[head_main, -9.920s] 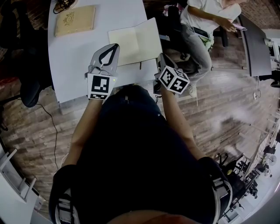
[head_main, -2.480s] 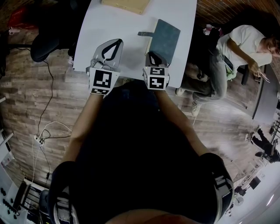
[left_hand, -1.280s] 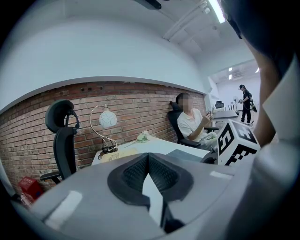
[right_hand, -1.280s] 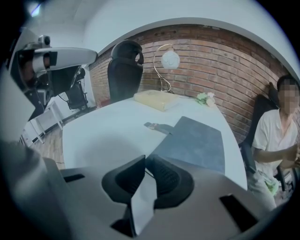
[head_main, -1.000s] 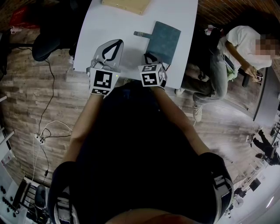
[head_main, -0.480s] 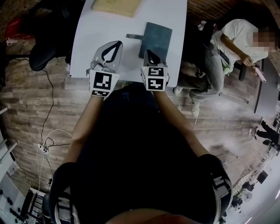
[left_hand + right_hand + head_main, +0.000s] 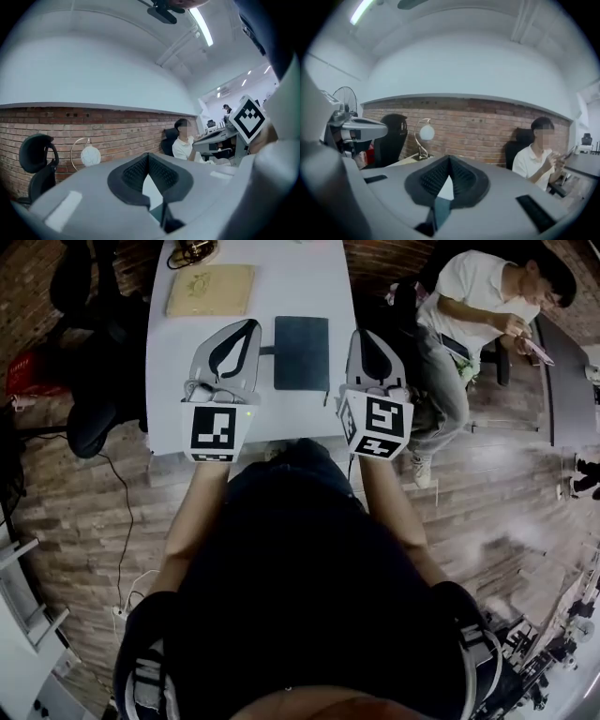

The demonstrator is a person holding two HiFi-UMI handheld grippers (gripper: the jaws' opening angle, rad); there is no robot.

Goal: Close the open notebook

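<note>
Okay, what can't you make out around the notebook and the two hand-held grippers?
- The notebook: missing from both gripper views, which look level at the brick wall.
- The strip left of it, head view: partly covered by the left hand-held gripper.
- The tan book's cover design, head view: too small.
- The table's near edge, head view: partly behind the right hand-held gripper.

The notebook (image 7: 301,352) lies on the table (image 7: 169,357) between the left gripper (image 7: 249,328) and right gripper (image 7: 362,336), a board (image 7: 210,290) behind.

No legible words, numbers or brands — only patterned square markers (image 7: 213,427), not text.
</note>
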